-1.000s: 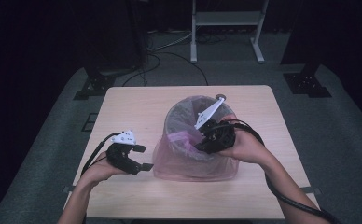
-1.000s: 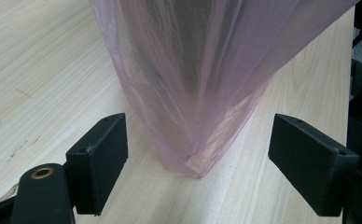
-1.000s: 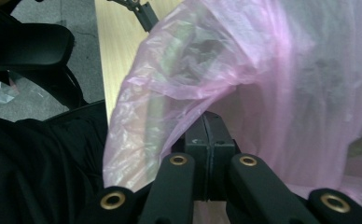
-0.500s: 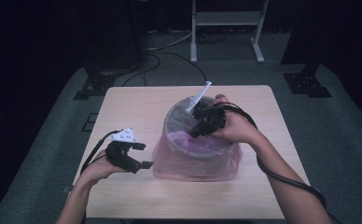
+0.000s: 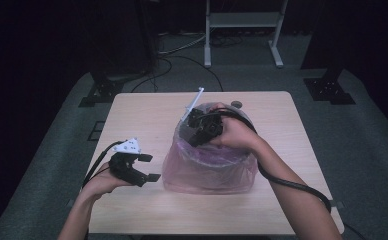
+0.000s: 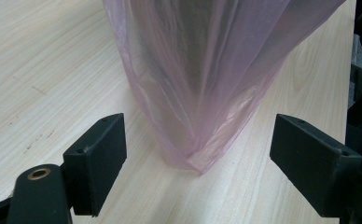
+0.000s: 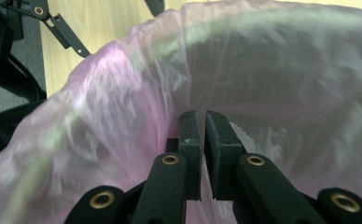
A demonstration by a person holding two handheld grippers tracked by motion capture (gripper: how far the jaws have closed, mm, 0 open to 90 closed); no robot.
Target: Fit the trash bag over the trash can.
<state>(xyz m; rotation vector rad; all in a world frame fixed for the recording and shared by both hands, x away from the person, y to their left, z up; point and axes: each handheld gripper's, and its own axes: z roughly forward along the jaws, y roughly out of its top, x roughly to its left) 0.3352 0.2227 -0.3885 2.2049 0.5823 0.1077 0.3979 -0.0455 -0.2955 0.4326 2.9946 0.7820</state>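
Item: pink plastic bag (image 5: 209,170) lining a round bin (image 5: 242,117), mid-table (image 5: 147,112), upright, mouth upward. Right gripper (image 5: 198,131) at the bin's rim, above the opening, jaws near-shut and just starting to part; in the right gripper view a thin fold of bag (image 7: 123,107) sits at their tips, hold uncertain. Left gripper (image 5: 149,167) just left of the bag's base, jaws wide apart and empty, the bag's lower corner (image 6: 195,161) straight ahead between them, untouched. Right hand nearer the rim; left nearer the base.
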